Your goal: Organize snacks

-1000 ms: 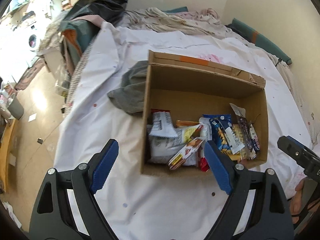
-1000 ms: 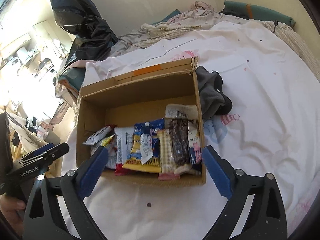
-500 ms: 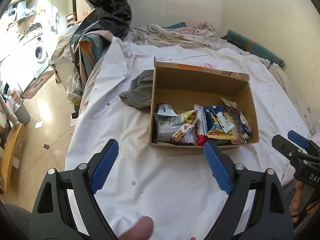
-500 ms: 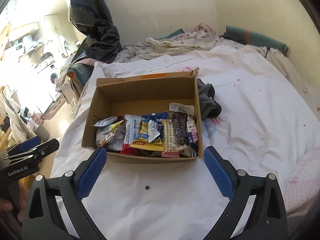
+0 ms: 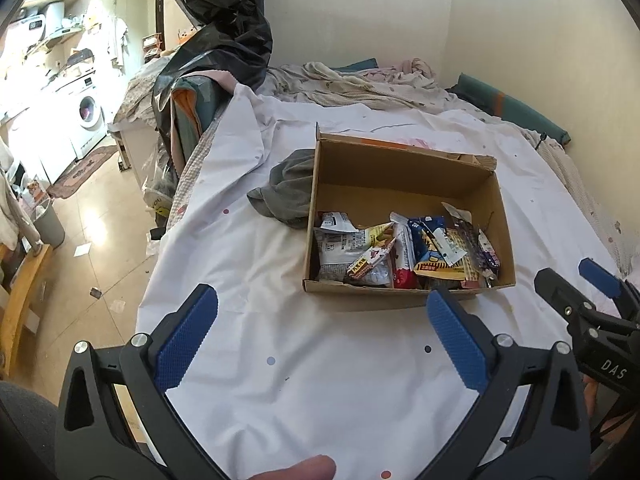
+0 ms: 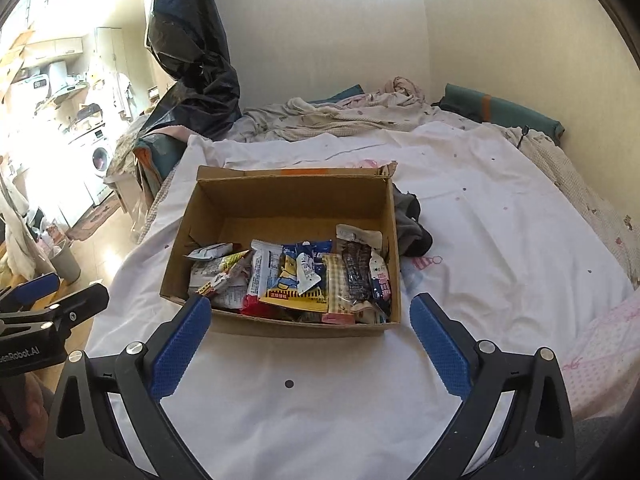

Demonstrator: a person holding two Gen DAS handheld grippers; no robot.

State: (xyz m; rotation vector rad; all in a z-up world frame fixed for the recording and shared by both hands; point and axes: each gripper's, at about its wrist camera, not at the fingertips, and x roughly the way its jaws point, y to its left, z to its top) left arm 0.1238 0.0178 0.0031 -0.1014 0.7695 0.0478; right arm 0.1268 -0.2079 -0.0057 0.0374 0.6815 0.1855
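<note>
— Snacks (image 5: 404,250) are lying packed along the near wall of the cardboard box (image 5: 404,160), which is sitting open on the white sheet (image 5: 320,380) toward the middle of the bed. The far half of the box floor is showing bare.

— How are the grippers standing?

— Left gripper (image 5: 320,332) is hanging above the sheet on the near side of the box, its blue pads (image 5: 184,340) spread wide with nothing between them. Right gripper (image 6: 310,340) is doing the same, wide apart, framing the box's near edge from above.

— What is crowding the box's edges?

— A grey cloth (image 5: 288,188) is lying bunched against one side wall, touching it. On the other side the sheet is running bare toward the edge of the bed, where the floor (image 5: 92,216) is showing beyond.

— And the far side?

— Rumpled bedding (image 6: 340,116) is piling along the wall, well apart from the box, with a black plastic bag (image 6: 192,64) rising at the far corner. The near stretch of sheet under both grippers is lying flat, dotted only with small printed spots.
</note>
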